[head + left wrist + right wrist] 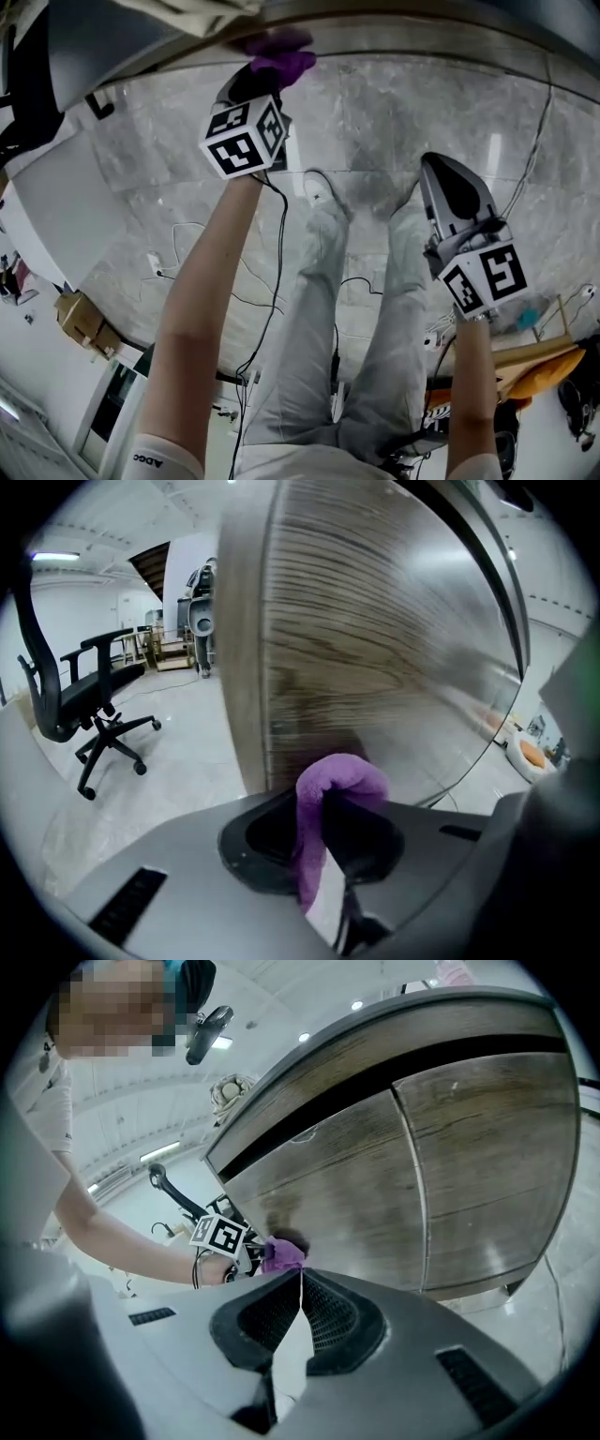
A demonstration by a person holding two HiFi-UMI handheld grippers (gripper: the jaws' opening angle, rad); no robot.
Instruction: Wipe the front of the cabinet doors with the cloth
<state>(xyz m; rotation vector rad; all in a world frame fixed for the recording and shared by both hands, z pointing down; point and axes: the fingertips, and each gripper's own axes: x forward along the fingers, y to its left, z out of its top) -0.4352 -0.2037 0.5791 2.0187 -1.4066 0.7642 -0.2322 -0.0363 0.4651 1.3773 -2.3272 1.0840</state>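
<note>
A purple cloth [330, 803] is clamped in my left gripper [323, 841], its folded end sticking out past the jaws. The cloth [281, 58] presses against the wooden cabinet door [375, 658] near its lower left edge. From the right gripper view the cloth [281, 1255] and left gripper [230, 1241] sit on the left door [328, 1194] of a two-door cabinet. My right gripper [450, 192] hangs back from the cabinet with its jaws shut on nothing [300, 1274].
A black office chair [70, 700] stands on the pale floor to the left. Cables [272, 281] trail over the marble floor beneath me. The person's legs [347, 356] stand between the grippers. A cardboard box [80, 319] and orange item [544, 366] lie at the sides.
</note>
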